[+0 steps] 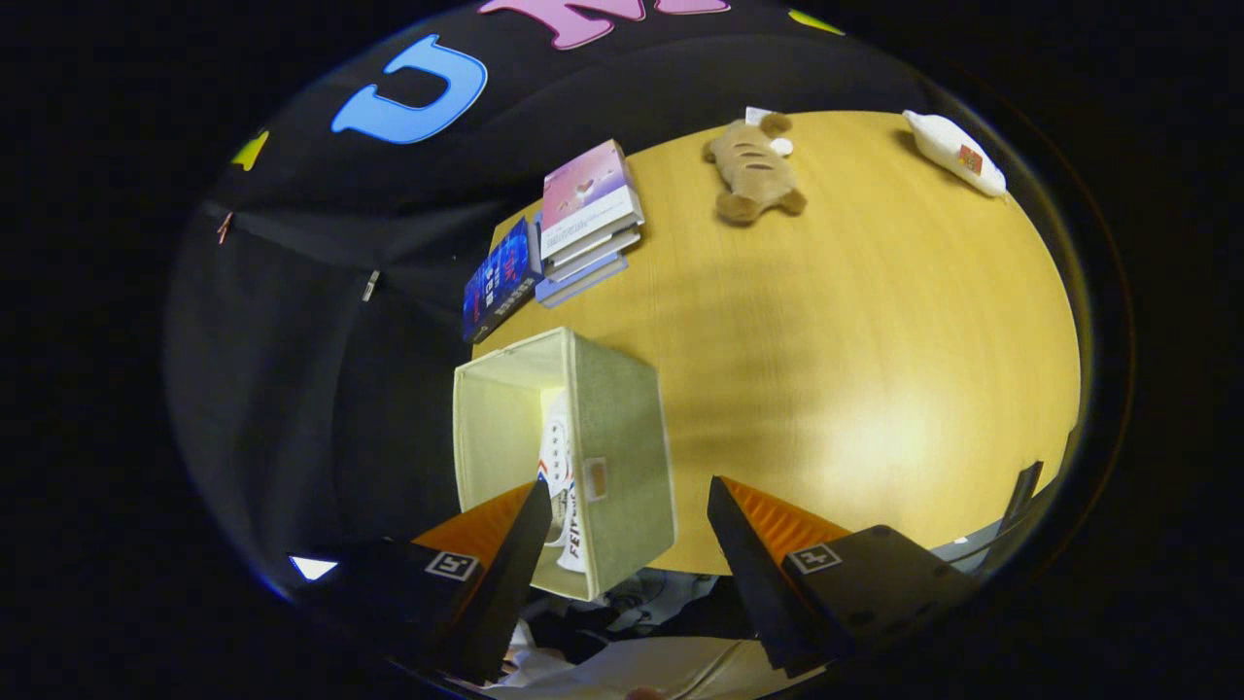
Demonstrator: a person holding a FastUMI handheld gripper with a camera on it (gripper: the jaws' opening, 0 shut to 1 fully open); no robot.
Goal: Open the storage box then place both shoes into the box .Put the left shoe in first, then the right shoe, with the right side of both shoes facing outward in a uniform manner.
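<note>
Two fingers of the claw (627,544) stand wide apart with nothing clamped between them, tilted so that the yellow wooden surface (855,321) runs slantwise ahead. Below the fingers lies some pale crumpled cloth or paper; what it is cannot be told. Between the fingers and reaching just beyond them sits the pale green fabric storage box (622,437), open at the top, at the near edge of the surface; one finger crosses in front of its near corner without pressing on it. Inside the box stands a white shoe with red and blue markings (562,476), upright against the box's wall. Whether a second shoe lies in there cannot be told.

Beyond the box, near the far edge of the surface, lies a stack of books with a pink cover on top (588,209), and a dark blue book (502,277) leans just beside it. Further off lies a brown plush toy (753,170), and well apart from it a white soft pouch (954,151).
</note>
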